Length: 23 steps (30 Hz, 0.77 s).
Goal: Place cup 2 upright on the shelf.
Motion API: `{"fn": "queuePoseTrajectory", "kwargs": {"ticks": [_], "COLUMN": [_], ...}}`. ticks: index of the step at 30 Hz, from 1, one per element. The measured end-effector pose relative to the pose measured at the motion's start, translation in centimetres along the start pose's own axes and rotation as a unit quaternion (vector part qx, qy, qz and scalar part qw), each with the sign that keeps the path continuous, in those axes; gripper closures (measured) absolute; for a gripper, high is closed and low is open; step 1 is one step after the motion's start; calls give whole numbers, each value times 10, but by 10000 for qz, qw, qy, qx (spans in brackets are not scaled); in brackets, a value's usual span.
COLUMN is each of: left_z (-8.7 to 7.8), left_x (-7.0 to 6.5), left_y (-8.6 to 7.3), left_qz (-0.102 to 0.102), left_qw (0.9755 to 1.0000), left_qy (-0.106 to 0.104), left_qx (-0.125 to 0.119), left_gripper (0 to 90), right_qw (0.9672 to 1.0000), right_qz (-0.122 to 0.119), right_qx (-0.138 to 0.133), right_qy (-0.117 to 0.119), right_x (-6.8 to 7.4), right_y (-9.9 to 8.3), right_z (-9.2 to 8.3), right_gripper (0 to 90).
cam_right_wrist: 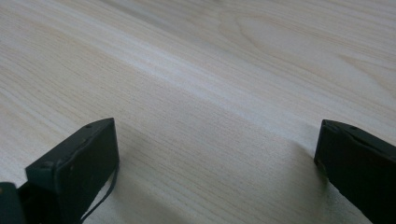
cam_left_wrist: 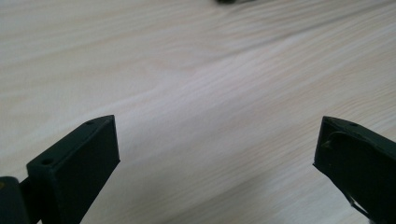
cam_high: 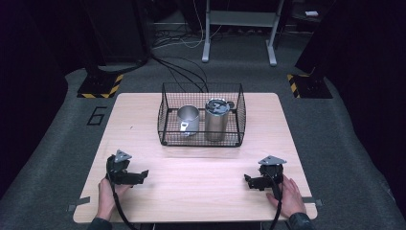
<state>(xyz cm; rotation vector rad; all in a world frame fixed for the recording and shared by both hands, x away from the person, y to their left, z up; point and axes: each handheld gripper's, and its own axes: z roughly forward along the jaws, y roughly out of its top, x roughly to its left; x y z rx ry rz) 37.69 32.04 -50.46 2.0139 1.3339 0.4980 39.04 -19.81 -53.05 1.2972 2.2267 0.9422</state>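
Both sets of fingers are spread wide and hold nothing: the left gripper (cam_high: 136, 176) and right gripper (cam_high: 253, 182) rest low on the pale wood-grain counter (cam_high: 201, 187) at its near edge, each in a hand, tips turned inward toward each other. The things to reach lie far and between them, inside a black wire basket (cam_high: 165, 127): a short shiny metal cup (cam_high: 187, 120) on the left and a taller lidded steel tumbler (cam_high: 216, 120) on the right, both upright (long axes vertical). The left gripper looks nearer the cup, the right nearer the tumbler.
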Motion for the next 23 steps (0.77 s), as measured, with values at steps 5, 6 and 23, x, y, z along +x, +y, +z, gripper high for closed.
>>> {"fn": "queuePoseTrajectory", "kwargs": {"ticks": [5,6,23], "left_z": [5,6,13], "left_x": [6,8,13], "left_y": [-12,-13,-24], "left_qz": [-48,-60,10], "left_qw": [9999,9999,9995], "left_qy": [126,109,318], "left_qx": [13,48,-88], "left_gripper": [0,0,0], "right_qw": [10000,10000,10000], "right_qz": [12,13,2], "right_qx": [10,9,7], "right_qy": [3,3,2], "right_x": [0,0,0], "right_y": [0,0,0], "right_z": [0,0,0], "right_gripper": [0,0,0]}}
